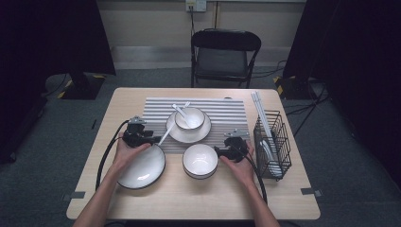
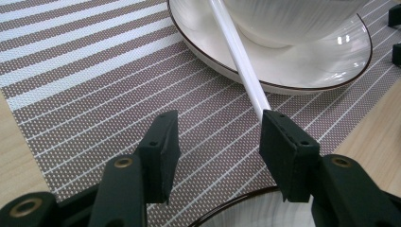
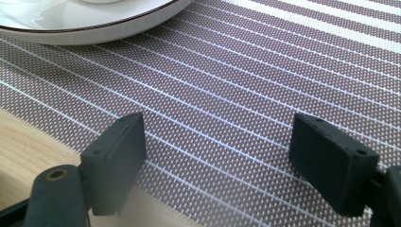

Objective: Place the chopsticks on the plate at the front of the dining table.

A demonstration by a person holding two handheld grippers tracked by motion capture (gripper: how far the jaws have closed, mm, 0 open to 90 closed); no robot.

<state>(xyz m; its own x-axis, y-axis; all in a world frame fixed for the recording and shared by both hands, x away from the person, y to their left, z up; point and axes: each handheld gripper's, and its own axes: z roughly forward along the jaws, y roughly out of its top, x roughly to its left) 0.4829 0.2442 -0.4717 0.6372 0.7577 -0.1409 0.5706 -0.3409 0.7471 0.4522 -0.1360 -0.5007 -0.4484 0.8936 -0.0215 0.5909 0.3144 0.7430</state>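
Landmark: striped placemat (image 1: 222,111), mid-table.

Left gripper (image 1: 152,140) sits at the mat's near-left corner, jaws abt half open w/ nothing clamped. In the left gripper view (image 2: 217,137) a white spoon handle (image 2: 239,54) runs down off the plate rim and ends right at the inner face of the right-side jaw; looks to be touching it, other jaw well clear. So the spoon isn't gripped. From the high view the same handle (image 1: 166,135) slants from the plate w/ bowl (image 1: 188,134) at mat centre toward that gripper.

Right gripper (image 1: 218,152) rests at the mat's near-right edge, jaws wide apart, empty; the right gripper view (image 3: 215,142) shows bare mat weave between them, plate rim (image 3: 94,28) farther up.

Just off the mat's near edge, on the wood: large empty plate (image 1: 142,169) under the left hand (image 1: 124,153), and an empty bowl (image 1: 200,161) beside the right hand (image 1: 242,163). Wire basket (image 1: 273,142) stands right of the mat. A 2nd spoon (image 1: 181,112) lies in the bowl on the mat.
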